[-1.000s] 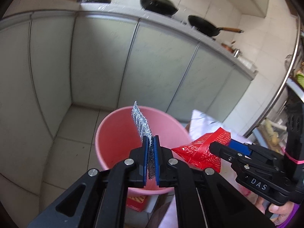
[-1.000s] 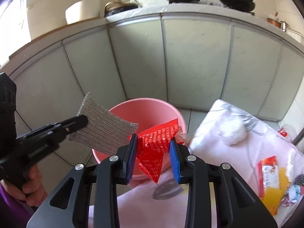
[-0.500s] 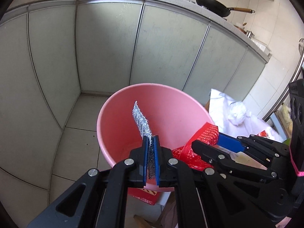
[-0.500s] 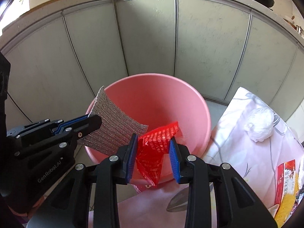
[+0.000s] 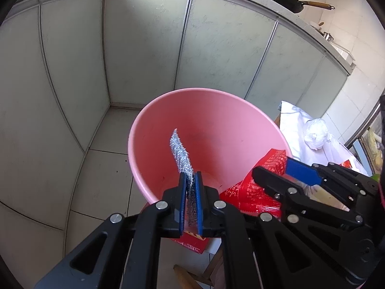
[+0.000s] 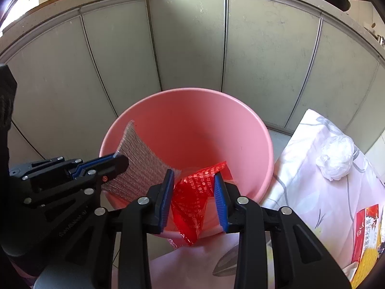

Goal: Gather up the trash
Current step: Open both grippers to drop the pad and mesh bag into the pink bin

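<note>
Left wrist view: my left hand-held gripper (image 5: 191, 180) is squeezing shut on a shiny silver foil piece (image 5: 181, 154), and the piece is sticking out over the open mouth of the pink bucket (image 5: 154, 120). The bucket is sitting on the tiled floor (image 5: 105, 168) near the grey cabinet doors (image 5: 144, 48), with room all around its rim. My right hand-held gripper (image 6: 194, 187) is pinching a red wrapper (image 6: 192, 200) at the bucket's near edge. The bucket looks bare inside. A white crumpled bag (image 6: 336, 161) is lying on the flowery cloth surface (image 6: 308, 192) beside it.
</note>
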Motion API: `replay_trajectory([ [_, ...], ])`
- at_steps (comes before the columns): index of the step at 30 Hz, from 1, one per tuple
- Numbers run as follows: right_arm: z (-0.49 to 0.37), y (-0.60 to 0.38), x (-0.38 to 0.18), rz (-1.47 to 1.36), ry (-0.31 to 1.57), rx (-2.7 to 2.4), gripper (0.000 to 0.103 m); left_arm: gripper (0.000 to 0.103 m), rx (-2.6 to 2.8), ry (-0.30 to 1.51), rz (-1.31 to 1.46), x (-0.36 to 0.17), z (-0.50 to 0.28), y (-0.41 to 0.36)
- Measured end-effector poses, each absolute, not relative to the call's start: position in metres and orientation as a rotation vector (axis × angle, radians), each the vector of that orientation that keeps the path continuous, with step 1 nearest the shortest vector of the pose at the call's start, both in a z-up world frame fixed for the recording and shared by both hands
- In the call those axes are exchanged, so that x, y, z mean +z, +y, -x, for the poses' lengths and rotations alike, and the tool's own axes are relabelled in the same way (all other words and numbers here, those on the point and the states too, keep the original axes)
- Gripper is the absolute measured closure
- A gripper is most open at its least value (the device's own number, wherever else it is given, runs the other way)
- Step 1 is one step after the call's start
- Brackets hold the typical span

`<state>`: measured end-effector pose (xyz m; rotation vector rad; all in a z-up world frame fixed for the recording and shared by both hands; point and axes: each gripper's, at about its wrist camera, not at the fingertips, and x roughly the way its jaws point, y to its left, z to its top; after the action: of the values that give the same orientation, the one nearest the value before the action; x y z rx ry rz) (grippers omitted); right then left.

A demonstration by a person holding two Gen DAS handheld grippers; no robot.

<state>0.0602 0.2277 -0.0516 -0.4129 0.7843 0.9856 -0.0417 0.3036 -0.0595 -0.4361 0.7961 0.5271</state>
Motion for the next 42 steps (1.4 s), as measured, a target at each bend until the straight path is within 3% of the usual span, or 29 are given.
replay_trajectory([
  [3, -0.058, 0.228, -0.052, 0.423, 0.77, 0.981, 0.064, 0.094, 0.535, 0.795, 0.442, -0.06, 0.044, 0.304],
  [12, -0.056, 0.226, -0.048, 0.42, 0.784, 0.966, 0.06, 0.079, 0.543, 0.773, 0.457, -0.053, 0.05, 0.308],
  [21, -0.043, 0.217, -0.033, 0.433, 0.72, 0.944, 0.053, 0.076, 0.522, 0.742, 0.475, -0.043, 0.057, 0.309],
  [42, -0.027, 0.167, 0.007, 0.41, 0.606, 0.855, 0.053, 0.076, 0.472, 0.704, 0.459, -0.015, 0.07, 0.294],
])
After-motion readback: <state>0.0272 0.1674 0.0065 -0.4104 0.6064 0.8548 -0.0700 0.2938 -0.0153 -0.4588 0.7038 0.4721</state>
